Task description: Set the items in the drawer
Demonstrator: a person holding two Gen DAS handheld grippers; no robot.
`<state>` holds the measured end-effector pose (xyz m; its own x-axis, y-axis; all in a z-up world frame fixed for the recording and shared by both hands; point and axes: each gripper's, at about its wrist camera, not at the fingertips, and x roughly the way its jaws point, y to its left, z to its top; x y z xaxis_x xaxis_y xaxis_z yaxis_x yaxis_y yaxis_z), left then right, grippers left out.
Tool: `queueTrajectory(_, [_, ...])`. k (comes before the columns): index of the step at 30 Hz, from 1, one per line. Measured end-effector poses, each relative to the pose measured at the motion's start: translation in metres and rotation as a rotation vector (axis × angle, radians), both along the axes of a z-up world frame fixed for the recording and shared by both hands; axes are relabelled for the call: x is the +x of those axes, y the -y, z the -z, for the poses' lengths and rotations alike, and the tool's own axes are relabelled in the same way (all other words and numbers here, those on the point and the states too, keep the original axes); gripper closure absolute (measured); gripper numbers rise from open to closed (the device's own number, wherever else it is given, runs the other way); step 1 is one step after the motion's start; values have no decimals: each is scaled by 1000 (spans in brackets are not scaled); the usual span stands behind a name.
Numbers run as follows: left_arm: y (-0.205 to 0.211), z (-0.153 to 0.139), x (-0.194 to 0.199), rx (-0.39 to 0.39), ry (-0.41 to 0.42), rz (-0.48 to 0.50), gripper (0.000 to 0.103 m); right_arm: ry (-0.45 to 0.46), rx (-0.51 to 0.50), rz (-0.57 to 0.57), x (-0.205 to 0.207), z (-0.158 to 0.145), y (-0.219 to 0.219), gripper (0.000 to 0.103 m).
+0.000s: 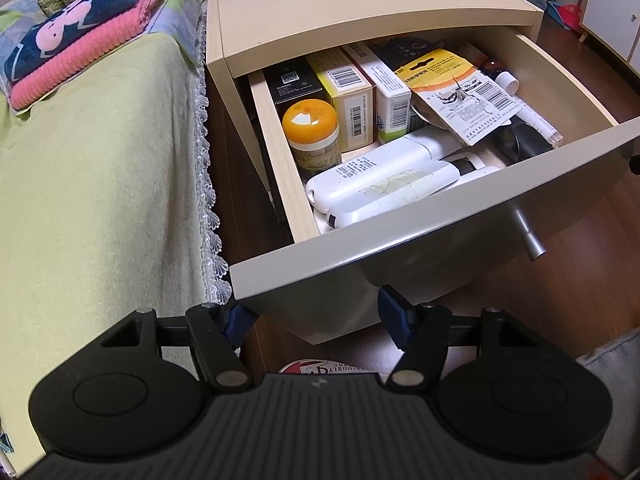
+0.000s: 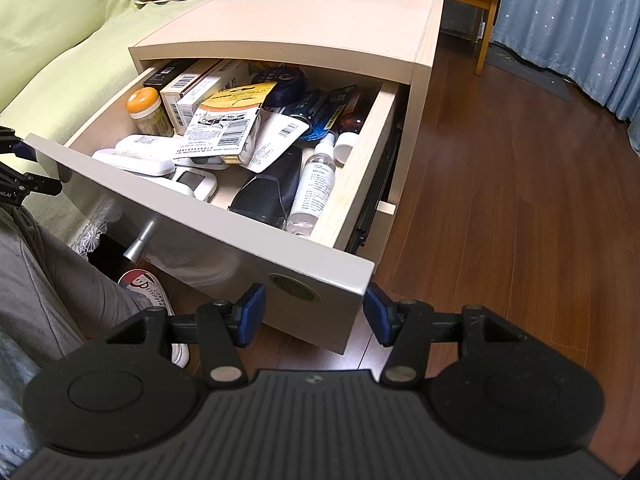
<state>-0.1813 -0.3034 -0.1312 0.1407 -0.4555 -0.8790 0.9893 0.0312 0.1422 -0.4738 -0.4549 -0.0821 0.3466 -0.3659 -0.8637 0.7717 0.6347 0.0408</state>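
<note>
Both grippers empty before the full, open drawer

We held the left gripper (image 1: 316, 320) and right gripper (image 2: 314, 312) with jaws apart, gripping nothing, just short of the drawer (image 2: 224, 240) front. It stood pulled out of the nightstand (image 2: 288, 28), crowded with remotes (image 1: 384, 184), boxes (image 1: 352, 96) and a spray bottle (image 2: 314, 184), probably awaiting closing.

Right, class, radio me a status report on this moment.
Left gripper open, empty. Right gripper open, empty. Drawer pulled open, crammed with boxes and bottles. Nothing blocking.
</note>
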Motion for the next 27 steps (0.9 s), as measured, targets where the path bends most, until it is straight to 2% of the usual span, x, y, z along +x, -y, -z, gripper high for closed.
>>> queueTrajectory(27, [-5,0,1,-16,-5,-8,37,-4,-15,-1,-2,0,-1,53])
